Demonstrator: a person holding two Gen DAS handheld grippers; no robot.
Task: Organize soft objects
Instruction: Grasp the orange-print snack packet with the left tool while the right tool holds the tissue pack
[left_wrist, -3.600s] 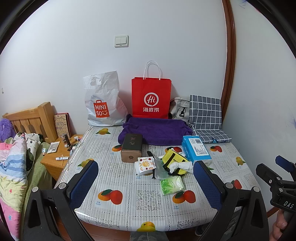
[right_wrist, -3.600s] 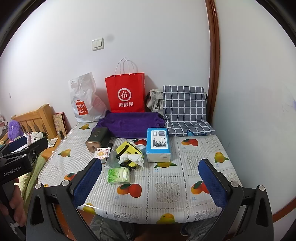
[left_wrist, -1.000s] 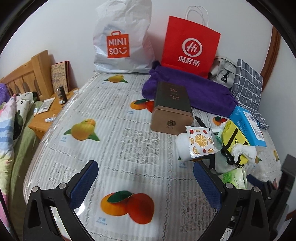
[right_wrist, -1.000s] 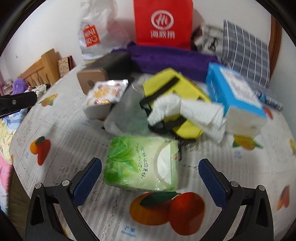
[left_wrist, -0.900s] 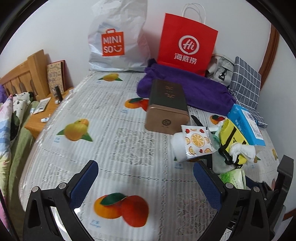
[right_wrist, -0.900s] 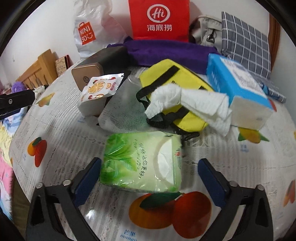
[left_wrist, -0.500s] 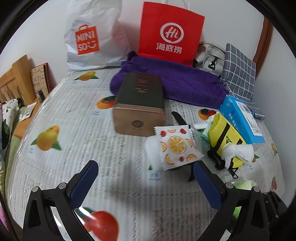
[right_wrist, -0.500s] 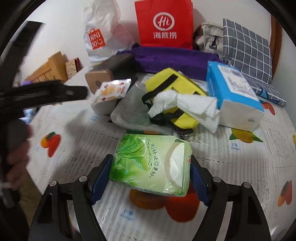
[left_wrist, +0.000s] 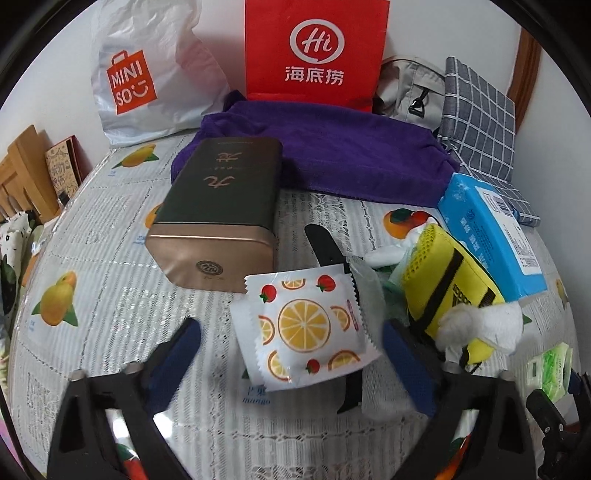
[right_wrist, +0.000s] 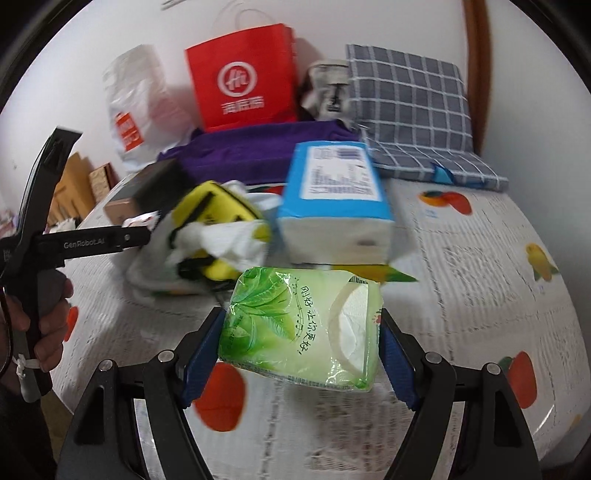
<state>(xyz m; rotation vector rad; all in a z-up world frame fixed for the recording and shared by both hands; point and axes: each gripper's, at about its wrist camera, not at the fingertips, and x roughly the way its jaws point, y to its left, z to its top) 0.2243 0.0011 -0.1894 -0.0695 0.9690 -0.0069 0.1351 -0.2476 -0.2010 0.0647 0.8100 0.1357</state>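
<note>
Closing in on the fruit-print packet (left_wrist: 308, 326), the left gripper (left_wrist: 291, 354) has its fingers (left_wrist: 177, 350) either side of it, not yet touching; the jaws have just been narrowing. The packet is square, flat and crinkly, leaning in front of a hard metal tin (left_wrist: 218, 214) on the worktop (left_wrist: 110, 295). To its right lie a yellow mesh pouch (left_wrist: 443, 288) and a blue tissue box (left_wrist: 495, 232). The right gripper (right_wrist: 299, 347) clamps the green tissue pack (right_wrist: 303, 328) across its long axis, lifted clear of the cloth. This pack is soft, glossy plastic.
</note>
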